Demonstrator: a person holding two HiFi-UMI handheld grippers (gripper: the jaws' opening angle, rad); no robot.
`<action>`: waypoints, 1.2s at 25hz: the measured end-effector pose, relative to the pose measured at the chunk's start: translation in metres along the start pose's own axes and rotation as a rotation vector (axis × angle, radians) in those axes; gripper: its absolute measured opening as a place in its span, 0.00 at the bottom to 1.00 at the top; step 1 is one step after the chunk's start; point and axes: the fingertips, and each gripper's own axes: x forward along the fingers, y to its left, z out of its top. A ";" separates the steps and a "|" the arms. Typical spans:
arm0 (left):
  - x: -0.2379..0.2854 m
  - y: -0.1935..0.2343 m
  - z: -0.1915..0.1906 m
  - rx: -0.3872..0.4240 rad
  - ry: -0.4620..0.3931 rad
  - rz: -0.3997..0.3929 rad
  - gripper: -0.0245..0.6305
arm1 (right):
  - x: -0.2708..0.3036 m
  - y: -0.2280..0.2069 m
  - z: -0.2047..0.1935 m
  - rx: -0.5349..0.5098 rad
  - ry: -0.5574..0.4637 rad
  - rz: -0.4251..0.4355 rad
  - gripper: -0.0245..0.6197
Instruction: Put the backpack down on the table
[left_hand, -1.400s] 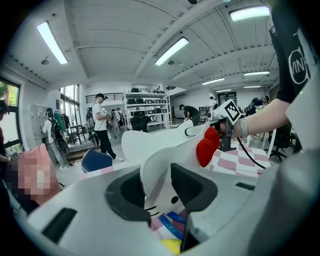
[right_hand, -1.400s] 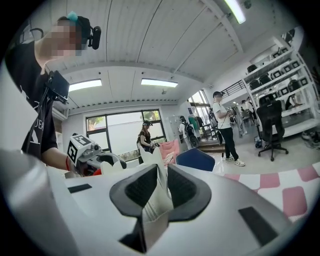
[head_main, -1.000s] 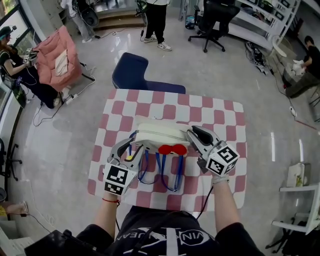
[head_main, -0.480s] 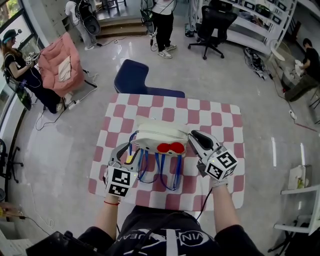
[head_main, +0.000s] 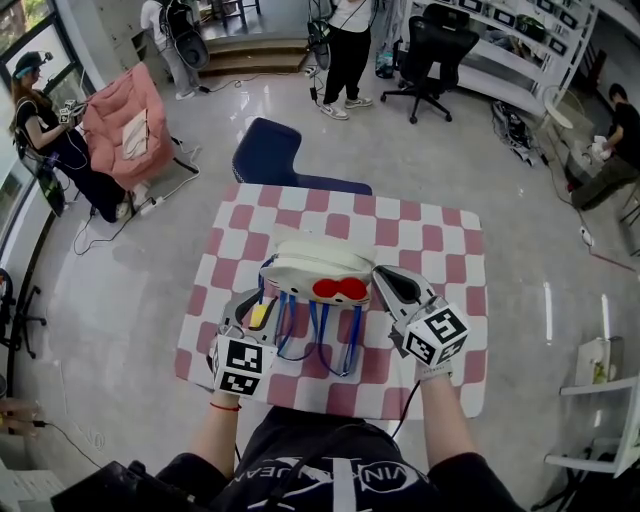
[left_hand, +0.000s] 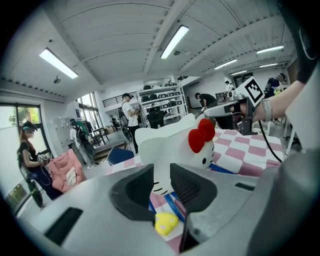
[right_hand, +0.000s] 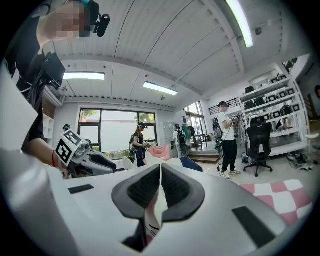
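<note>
A white cat-face backpack (head_main: 315, 272) with a red bow (head_main: 340, 290) stands on the red-and-white checkered table (head_main: 440, 240), its blue straps (head_main: 325, 340) trailing toward me. My right gripper (head_main: 385, 288) is shut on the backpack's right edge; in the right gripper view a thin white fold sits pinched between the pads (right_hand: 145, 192). My left gripper (head_main: 250, 315) is at the backpack's left side. Its jaws have just been closing but still stand apart (left_hand: 161, 187), pressing on nothing. The backpack (left_hand: 170, 142) shows just past them, with a yellow tag (left_hand: 166, 223) below.
A dark blue chair (head_main: 270, 150) stands at the table's far edge. A pink armchair (head_main: 125, 125) with a seated person is at far left. People stand near a black office chair (head_main: 435, 40) at the back; shelves line the right.
Both grippers have shifted slightly with the backpack. The backpack's face and bow show more fully now. The left jaws look a little narrower.
</note>
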 end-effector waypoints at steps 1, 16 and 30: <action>-0.001 -0.001 0.002 -0.001 -0.003 0.000 0.20 | -0.001 0.002 0.001 -0.007 0.000 0.000 0.05; -0.014 -0.026 0.020 -0.143 -0.050 -0.063 0.04 | 0.000 0.061 -0.001 0.008 0.002 0.116 0.04; -0.010 -0.028 0.020 -0.176 -0.095 -0.191 0.04 | 0.010 0.098 -0.020 0.138 0.016 0.094 0.04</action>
